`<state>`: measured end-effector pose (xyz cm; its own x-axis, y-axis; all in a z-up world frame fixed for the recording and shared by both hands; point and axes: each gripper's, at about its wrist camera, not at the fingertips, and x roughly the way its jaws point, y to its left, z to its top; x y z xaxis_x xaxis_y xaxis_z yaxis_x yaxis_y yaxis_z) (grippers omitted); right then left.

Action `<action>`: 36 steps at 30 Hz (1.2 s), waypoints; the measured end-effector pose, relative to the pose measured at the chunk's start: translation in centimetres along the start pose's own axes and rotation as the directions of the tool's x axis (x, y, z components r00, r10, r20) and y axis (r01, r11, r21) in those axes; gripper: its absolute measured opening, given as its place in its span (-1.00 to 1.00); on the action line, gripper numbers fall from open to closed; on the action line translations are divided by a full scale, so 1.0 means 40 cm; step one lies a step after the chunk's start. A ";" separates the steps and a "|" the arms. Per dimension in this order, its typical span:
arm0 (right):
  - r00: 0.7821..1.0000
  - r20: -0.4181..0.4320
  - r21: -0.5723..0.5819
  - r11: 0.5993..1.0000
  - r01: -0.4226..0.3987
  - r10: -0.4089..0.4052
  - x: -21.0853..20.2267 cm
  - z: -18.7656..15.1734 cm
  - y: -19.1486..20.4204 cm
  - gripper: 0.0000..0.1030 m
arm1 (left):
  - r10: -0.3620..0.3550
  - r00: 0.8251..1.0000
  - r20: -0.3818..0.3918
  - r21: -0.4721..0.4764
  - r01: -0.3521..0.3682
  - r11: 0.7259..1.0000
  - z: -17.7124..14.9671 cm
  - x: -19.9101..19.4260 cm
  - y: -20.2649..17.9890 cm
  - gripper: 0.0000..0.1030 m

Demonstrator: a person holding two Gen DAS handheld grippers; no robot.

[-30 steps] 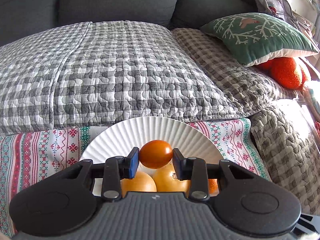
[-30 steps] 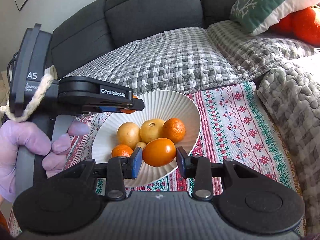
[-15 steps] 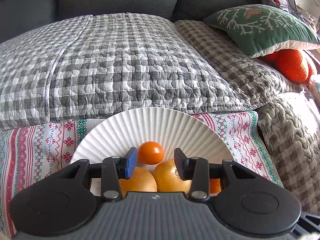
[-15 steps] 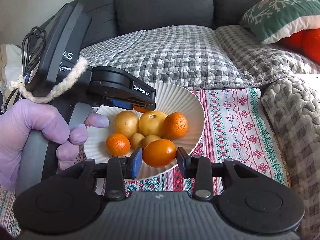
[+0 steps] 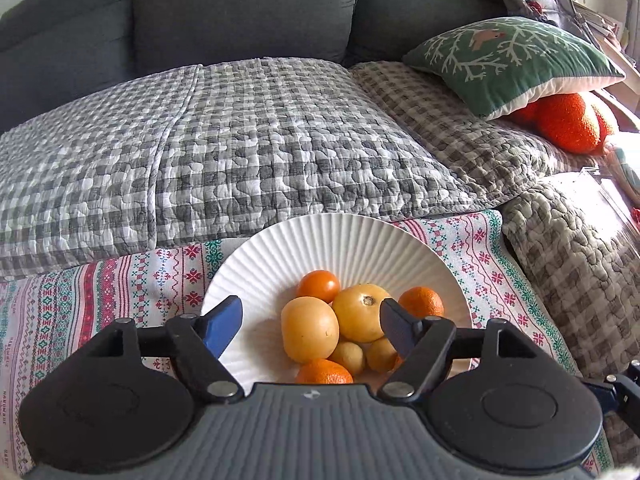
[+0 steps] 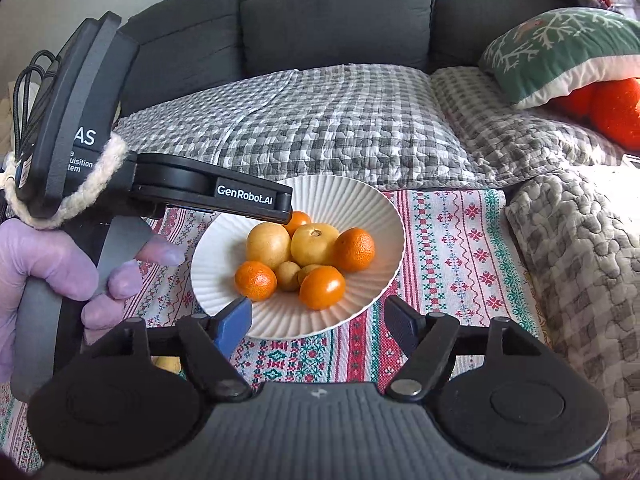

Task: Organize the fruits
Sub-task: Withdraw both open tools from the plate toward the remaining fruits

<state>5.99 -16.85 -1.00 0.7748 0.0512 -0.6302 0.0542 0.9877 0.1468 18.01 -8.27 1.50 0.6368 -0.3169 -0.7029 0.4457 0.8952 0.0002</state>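
Note:
A white ribbed bowl (image 5: 352, 236) (image 6: 356, 200) sits on a patterned runner and holds several fruits. Among them are a small orange tomato-like fruit (image 5: 318, 285) at the back, two yellow round fruits (image 5: 309, 330) (image 5: 362, 312), mandarins (image 6: 354, 249) (image 6: 255, 280), and a smooth orange fruit (image 6: 322, 287) at the bowl's front. My left gripper (image 5: 310, 324) is open and empty just above the bowl. It also shows from the side in the right wrist view (image 6: 224, 196). My right gripper (image 6: 318, 322) is open and empty, in front of the bowl's near rim.
The patterned runner (image 6: 452, 240) lies over a sofa covered in grey checked quilts (image 5: 248, 140). A green cushion (image 5: 508, 60) and orange plush balls (image 5: 568, 122) sit at the right. A yellow item (image 6: 168, 364) peeks out beneath my right gripper's left finger.
Both grippers opened and let go of their orange fruits, which now lie in the bowl. Both grippers drew back from the bowl.

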 end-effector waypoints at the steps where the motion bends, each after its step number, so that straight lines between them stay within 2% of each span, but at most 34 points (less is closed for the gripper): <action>1: 1.000 -0.001 -0.001 1.000 0.002 -0.002 -0.007 -0.002 0.001 0.42 | 0.005 1.000 0.007 0.006 -0.005 1.000 -0.009 -0.017 0.001 0.45; 9: 1.000 -0.007 0.016 1.000 0.015 -0.014 -0.072 -0.025 0.002 0.51 | 0.019 0.999 0.034 -0.016 -0.018 1.000 -0.087 -0.119 0.032 0.63; 13: 1.000 -0.015 0.018 1.000 0.024 -0.024 -0.095 -0.043 0.003 0.55 | 0.057 0.997 0.048 -0.007 -0.057 0.998 -0.129 -0.165 0.039 0.69; 17: 0.999 -0.018 0.028 0.999 0.029 -0.029 -0.115 -0.059 0.003 0.60 | 0.064 0.997 0.048 -0.021 -0.063 0.998 -0.174 -0.212 0.053 0.80; 22: 1.000 -0.009 0.057 0.998 0.029 -0.028 -0.137 -0.070 -0.004 0.69 | 0.073 0.997 0.025 -0.068 -0.071 0.995 -0.223 -0.245 0.079 0.89; 27: 0.999 -0.015 0.062 0.997 0.035 -0.034 -0.140 -0.089 0.000 0.74 | 0.057 0.998 0.001 -0.142 -0.056 0.988 -0.280 -0.262 0.103 0.89; 33: 0.999 -0.020 0.067 0.997 0.043 -0.041 -0.133 -0.124 -0.008 0.80 | 0.049 0.998 -0.025 -0.182 -0.052 0.982 -0.340 -0.259 0.113 0.89; 35: 0.998 -0.038 0.063 0.997 0.043 -0.040 -0.123 -0.140 -0.016 0.81 | 0.031 0.998 -0.051 -0.194 -0.040 0.980 -0.361 -0.247 0.110 0.89; 36: 0.995 -0.071 0.045 0.996 0.071 -0.068 -0.115 -0.144 -0.014 0.81 | 0.028 0.997 -0.078 -0.186 -0.042 0.982 -0.364 -0.238 0.106 0.89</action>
<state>-1.23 -16.79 -2.59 0.7228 -0.0053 -0.6911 0.1374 0.9811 0.1362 4.67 3.10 -2.16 0.5981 -0.2668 -0.7557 0.2937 0.9503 -0.1031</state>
